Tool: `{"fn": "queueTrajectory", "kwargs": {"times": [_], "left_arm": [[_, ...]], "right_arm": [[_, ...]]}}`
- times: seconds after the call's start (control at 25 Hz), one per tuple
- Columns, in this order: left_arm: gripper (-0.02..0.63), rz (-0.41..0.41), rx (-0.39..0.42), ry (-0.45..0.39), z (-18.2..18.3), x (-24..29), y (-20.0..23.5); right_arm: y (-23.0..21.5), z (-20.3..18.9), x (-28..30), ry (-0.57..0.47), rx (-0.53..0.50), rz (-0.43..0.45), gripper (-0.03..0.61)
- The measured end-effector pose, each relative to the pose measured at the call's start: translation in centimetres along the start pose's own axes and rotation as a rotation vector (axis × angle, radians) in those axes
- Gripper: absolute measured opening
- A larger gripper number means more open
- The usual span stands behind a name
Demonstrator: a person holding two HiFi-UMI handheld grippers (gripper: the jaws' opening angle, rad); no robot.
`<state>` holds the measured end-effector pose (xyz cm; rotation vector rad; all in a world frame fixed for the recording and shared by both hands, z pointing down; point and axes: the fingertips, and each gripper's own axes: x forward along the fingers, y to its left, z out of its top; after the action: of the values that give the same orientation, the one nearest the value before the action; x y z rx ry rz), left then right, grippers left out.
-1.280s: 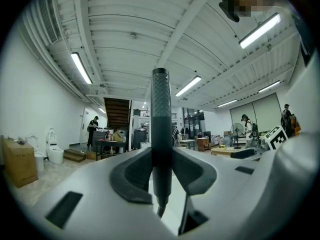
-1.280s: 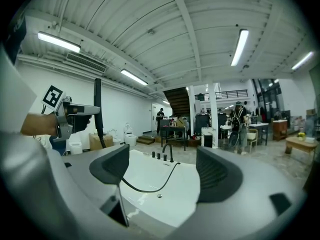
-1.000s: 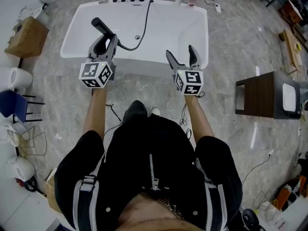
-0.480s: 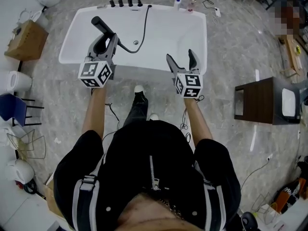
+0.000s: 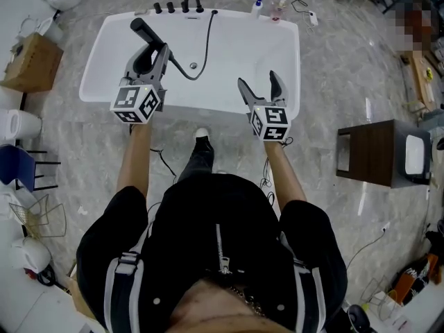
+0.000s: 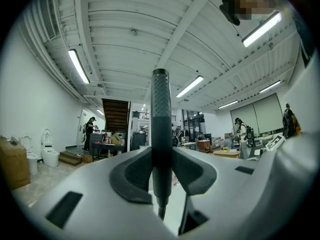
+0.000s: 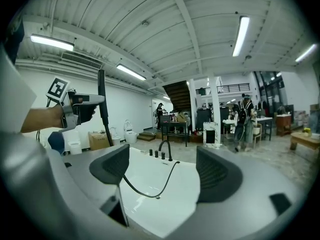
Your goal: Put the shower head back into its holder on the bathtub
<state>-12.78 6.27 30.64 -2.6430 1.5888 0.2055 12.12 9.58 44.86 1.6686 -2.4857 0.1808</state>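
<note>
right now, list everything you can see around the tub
bathtub: one, white, middle of the grey floor
shower head: one, black, held over the tub's left side
hose: one, black, trailing across the tub to its far rim
faucet: one, black, far rim, three knobs beside it
bottles: two, far-right corner of the rim
cardboard box: one, brown, floor left of the tub
cabinet: one, dark brown, floor on the right
chair: one, blue, left edge
left gripper: grey, shut on the shower head
right gripper: grey, open, empty
</note>
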Motion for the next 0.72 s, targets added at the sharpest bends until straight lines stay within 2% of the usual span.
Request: {"fn": "queueTrajectory", "kwargs": {"times": [0.44, 0.72], "left_arm": [[0.132, -0.068, -0.002, -0.007, 0.1, 10.3, 8.1], [0.132, -0.125, -0.011, -0.01, -0.2, 15.4, 11.5]], "right_arm": [[-0.8, 3.3, 12.6, 0.021, -0.004, -0.027, 0.419], [-0.2, 3.8, 19.2, 0.041, -0.005, -0.026, 0.419]]}}
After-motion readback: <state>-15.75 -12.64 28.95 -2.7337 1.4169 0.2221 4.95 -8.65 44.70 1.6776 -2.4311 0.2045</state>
